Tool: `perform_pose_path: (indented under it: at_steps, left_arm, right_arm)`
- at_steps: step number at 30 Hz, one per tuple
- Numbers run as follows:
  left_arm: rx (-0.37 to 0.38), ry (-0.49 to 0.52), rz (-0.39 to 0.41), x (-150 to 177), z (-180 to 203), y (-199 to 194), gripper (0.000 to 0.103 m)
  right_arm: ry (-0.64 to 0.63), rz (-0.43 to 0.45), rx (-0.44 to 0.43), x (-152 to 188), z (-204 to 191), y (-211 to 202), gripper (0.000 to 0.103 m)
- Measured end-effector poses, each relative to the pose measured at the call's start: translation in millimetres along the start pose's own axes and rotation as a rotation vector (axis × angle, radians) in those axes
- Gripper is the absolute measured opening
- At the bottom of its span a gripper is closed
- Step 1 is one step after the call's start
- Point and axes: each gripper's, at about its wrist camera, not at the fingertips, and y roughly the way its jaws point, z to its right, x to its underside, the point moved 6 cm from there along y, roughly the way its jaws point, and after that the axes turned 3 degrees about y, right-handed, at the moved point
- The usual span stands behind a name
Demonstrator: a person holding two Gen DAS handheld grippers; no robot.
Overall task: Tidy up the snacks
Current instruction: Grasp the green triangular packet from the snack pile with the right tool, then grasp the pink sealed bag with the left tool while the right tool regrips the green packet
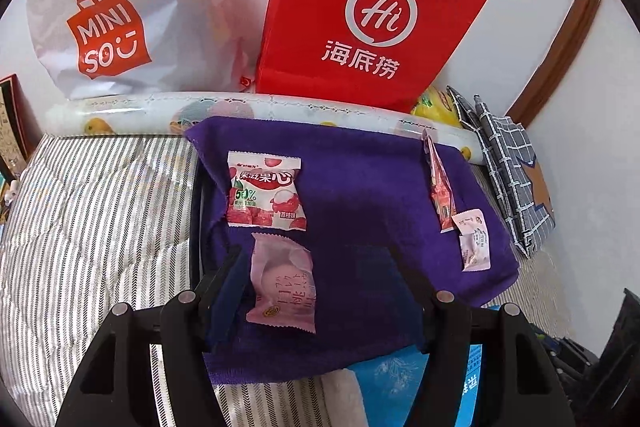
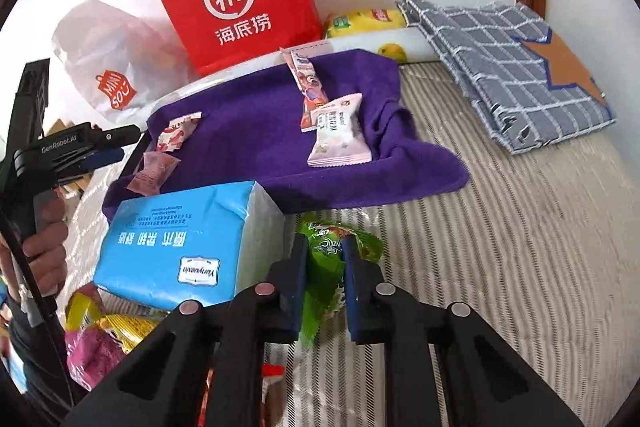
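A purple cloth lies on the striped bedding with several snack packets on it. My left gripper hovers open over a pink packet lying flat near its left finger. Beyond it sits a red-and-white lychee packet. A long red packet and a pale pink packet rest at the cloth's right side. In the right wrist view my right gripper is shut on a green snack packet, just in front of the cloth. The left gripper appears there at the left, above the cloth.
A blue tissue pack lies left of my right gripper. A red paper bag and a white Miniso bag lean on the wall behind. A grey checked fabric bag lies at the right. More yellow and pink packets sit bottom left.
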Motion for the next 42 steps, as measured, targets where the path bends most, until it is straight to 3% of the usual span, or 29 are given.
perform_pose_path:
  at_steps: [5, 10, 12, 14, 15, 18, 21, 22, 23, 26, 35, 42]
  left_arm:
    - [0.005, 0.003, 0.002, -1, 0, -2, 0.065]
    - [0.011, 0.012, 0.001, -1, 3, -3, 0.065]
    - [0.010, 0.019, 0.002, -1, 4, -4, 0.065]
    - [0.008, 0.023, -0.001, 0, 5, -3, 0.065]
    - [0.008, 0.024, -0.002, 0, 6, -3, 0.065]
    - [0.004, 0.031, -0.009, 2, 6, -1, 0.065]
    - [0.001, 0.038, -0.016, 3, 7, 1, 0.065]
    - [0.001, 0.041, -0.014, 3, 8, 0, 0.065]
    - [0.000, 0.045, -0.011, 3, 9, -1, 0.065]
    - [-0.016, 0.060, -0.002, 2, 9, -3, 0.065]
    - [0.004, 0.065, -0.032, 18, 8, -17, 0.065]
    - [-0.007, 0.071, -0.034, 55, -9, -66, 0.068]
  right_arm:
    - [-0.051, 0.005, 0.033, 0, 15, -29, 0.015]
    - [-0.139, -0.053, 0.107, 18, 28, -28, 0.018]
    - [-0.132, -0.045, 0.116, 26, 32, -28, 0.032]
    - [-0.123, -0.017, 0.103, 33, 31, -28, 0.060]
    - [-0.125, -0.006, 0.104, 35, 30, -29, 0.062]
    - [-0.141, 0.004, 0.147, 38, 26, -21, 0.063]
    - [-0.150, -0.019, 0.243, 40, 34, -3, 0.063]
    - [-0.145, -0.023, 0.263, 40, 38, 3, 0.058]
    - [-0.123, -0.018, 0.262, 41, 42, 6, 0.049]
    - [-0.071, 0.019, 0.238, 41, 49, -1, 0.045]
    - [-0.044, 0.057, 0.197, 44, 44, -37, 0.045]
    - [0.016, 0.074, 0.177, 53, 40, -54, 0.045]
